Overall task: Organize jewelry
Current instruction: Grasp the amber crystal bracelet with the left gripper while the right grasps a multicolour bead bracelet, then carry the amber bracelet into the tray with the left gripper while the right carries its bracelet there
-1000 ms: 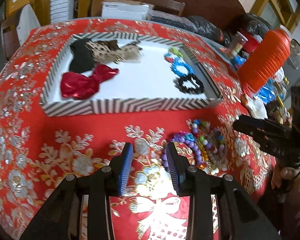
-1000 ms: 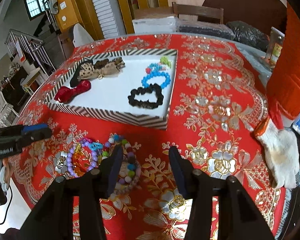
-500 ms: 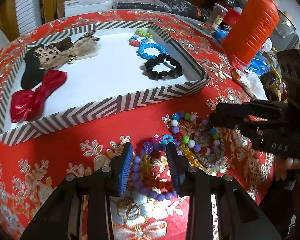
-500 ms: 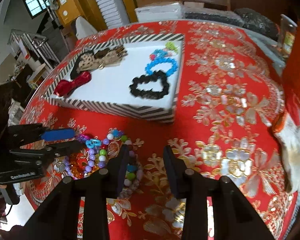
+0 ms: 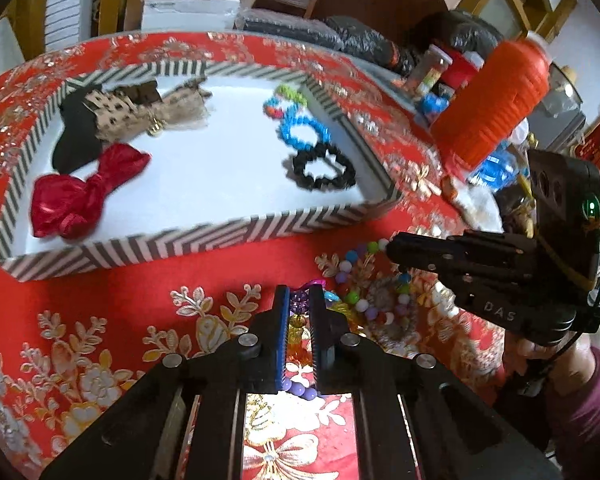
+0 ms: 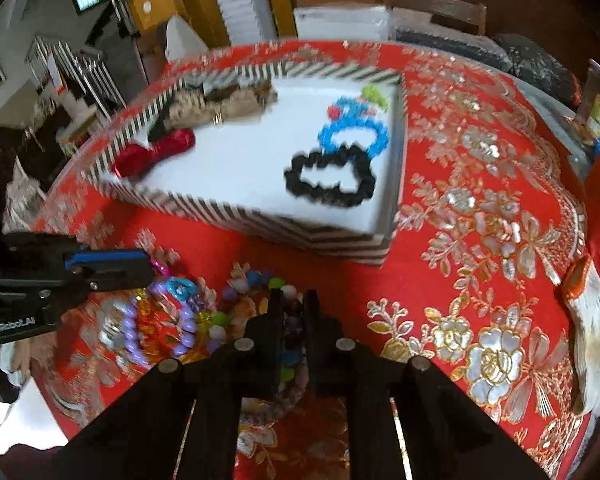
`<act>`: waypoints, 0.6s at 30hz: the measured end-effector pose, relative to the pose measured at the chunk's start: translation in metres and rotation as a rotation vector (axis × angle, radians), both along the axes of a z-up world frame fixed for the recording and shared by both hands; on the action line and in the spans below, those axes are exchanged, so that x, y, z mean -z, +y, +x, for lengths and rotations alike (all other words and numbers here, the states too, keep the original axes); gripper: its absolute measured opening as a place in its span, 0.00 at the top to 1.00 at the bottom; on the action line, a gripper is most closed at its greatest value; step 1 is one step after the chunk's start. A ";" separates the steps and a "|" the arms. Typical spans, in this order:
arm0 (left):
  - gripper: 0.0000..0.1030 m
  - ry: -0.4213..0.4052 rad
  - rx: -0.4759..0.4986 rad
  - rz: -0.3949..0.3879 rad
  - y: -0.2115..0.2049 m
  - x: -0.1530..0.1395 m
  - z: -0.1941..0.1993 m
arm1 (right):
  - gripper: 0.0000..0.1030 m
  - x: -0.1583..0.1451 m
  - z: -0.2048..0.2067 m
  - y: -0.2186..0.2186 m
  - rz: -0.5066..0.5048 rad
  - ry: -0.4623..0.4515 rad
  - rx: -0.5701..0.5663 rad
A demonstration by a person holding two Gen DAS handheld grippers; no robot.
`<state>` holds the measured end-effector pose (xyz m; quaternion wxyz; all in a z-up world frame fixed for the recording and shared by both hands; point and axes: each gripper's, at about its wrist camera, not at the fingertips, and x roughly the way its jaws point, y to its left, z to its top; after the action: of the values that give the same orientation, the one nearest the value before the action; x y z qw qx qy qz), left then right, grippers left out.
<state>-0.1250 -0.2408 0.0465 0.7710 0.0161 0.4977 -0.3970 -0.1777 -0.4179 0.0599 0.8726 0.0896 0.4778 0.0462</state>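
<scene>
While both my grippers were down in the bead pile (image 6: 204,320) on the red tablecloth (image 5: 100,320), my left gripper (image 5: 299,300) had its jaws pressed together on a strand of purple beads (image 5: 299,390); amber and violet beads showed in the thin slit between the blue pads (image 5: 283,340), so I'd call that a pinch on the strand, not an empty close. My right gripper (image 6: 292,312) was closing, jaws nearly together, with dark and multicolour beads (image 6: 290,356) between the fingers; pads looked to be on them, though blur made the exact bead hard to read. Seen from the left wrist, the right gripper's tip (image 5: 396,250) sat right at the far edge of the same pile.

The pile lay on the cloth just in front of the striped tray (image 5: 180,240), not in it. The tray was already sorted by kind: red bow (image 5: 84,196) and spotted bow (image 5: 140,116) on one side, black scrunchie (image 5: 324,170), blue bracelet (image 5: 304,130) and a small green-blue piece (image 5: 288,96) stacked along the other side. So the bracelets probably belong on that side.

Two grips on one tangle made sense to me: the strands overlapped, so one hand likely held while the other pulled free. Risk as I judged it: lifting could drag neighbouring strands along. Orange bottle (image 5: 496,100) and white glove (image 6: 592,328) sat off to the side, not involved.
</scene>
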 end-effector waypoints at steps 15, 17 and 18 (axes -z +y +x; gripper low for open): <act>1.00 -0.132 -0.069 -0.038 0.026 -0.066 0.005 | 0.91 -0.064 -0.022 -0.011 0.086 -0.157 0.027; 1.00 -0.145 -0.085 -0.037 0.030 -0.072 0.010 | 0.91 -0.070 -0.022 -0.012 0.086 -0.172 0.030; 1.00 -0.150 -0.092 -0.034 0.031 -0.073 0.011 | 0.91 -0.072 -0.022 -0.012 0.084 -0.176 0.031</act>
<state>-0.1138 -0.2094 0.1197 0.8237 0.0097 0.4320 -0.3671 -0.2002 -0.4302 0.1322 0.9073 0.1292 0.3954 0.0604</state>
